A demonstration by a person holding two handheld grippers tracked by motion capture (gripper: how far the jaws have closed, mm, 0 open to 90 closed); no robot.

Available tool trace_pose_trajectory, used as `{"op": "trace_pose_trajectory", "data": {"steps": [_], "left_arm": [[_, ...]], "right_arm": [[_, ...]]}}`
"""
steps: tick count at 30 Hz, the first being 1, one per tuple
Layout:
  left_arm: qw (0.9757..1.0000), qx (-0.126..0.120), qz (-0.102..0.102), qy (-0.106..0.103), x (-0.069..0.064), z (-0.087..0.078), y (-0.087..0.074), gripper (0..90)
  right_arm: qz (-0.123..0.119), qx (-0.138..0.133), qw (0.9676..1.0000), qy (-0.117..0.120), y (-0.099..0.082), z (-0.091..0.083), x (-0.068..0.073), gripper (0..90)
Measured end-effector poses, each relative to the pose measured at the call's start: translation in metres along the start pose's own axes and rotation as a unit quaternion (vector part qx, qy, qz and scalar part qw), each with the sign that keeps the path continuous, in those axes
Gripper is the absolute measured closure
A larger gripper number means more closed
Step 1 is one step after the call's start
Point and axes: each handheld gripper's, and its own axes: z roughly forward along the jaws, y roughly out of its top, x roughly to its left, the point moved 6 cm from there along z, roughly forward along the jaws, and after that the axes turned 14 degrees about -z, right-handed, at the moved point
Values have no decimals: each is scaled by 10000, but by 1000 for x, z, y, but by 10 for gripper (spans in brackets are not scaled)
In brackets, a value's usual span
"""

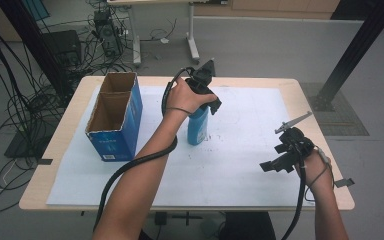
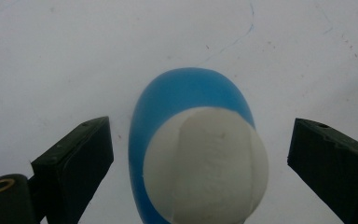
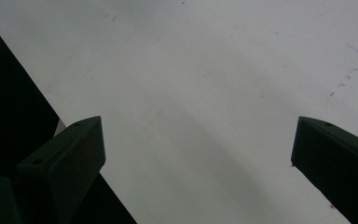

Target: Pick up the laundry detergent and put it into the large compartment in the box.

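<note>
Above the white sheet [image 1: 240, 150] covering the wooden table [image 1: 310, 100], I hold my left gripper [image 2: 200, 154] over a blue plastic bottle [image 1: 198, 126] standing upright near the table's middle. Its jaws are spread wide on either side of the rounded white cap [image 2: 205, 165], touching nothing. Smooth and oval from above, the bottle's blue shoulder curves out beneath the cap. Left of it stands a blue cardboard box [image 1: 115, 117], open-topped, with two compartments; I see nothing in them. My right gripper [image 1: 280, 162] hovers wide open near the table's right edge, gripping nothing.
</note>
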Motion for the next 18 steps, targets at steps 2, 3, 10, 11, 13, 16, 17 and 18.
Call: {"op": "trace_pose_trajectory", "data": {"steps": [2, 3, 10, 11, 13, 16, 17, 18], "left_arm": [[10000, -34, -26, 12, 1, 1, 0, 71], [10000, -31, -24, 9, 2, 2, 0, 71], [10000, -54, -58, -12, 2, 6, -2, 71], [10000, -54, -63, -11, 2, 7, -3, 71], [10000, -36, -57, -21, 3, 7, -3, 71], [10000, -50, -58, -15, 2, 7, -3, 71], [10000, -50, -55, -15, 2, 7, -3, 71], [10000, -48, -54, -27, 2, 7, -3, 71]], "right_arm": [[-1, -2, 10000, -8, 0, 0, 0, 28], [0, 3, 10000, -4, 0, 0, 0, 27], [9, 13, 10000, 3, 0, 1, 1, 28], [-8, 4, 10000, 4, 0, 1, 0, 28], [-8, 1, 10000, 5, 0, 1, 0, 28], [11, 13, 10000, -2, 0, 1, 1, 28], [-6, 1, 10000, -3, 0, 1, 0, 28], [-3, 0, 10000, -3, 0, 1, 0, 28]]}}
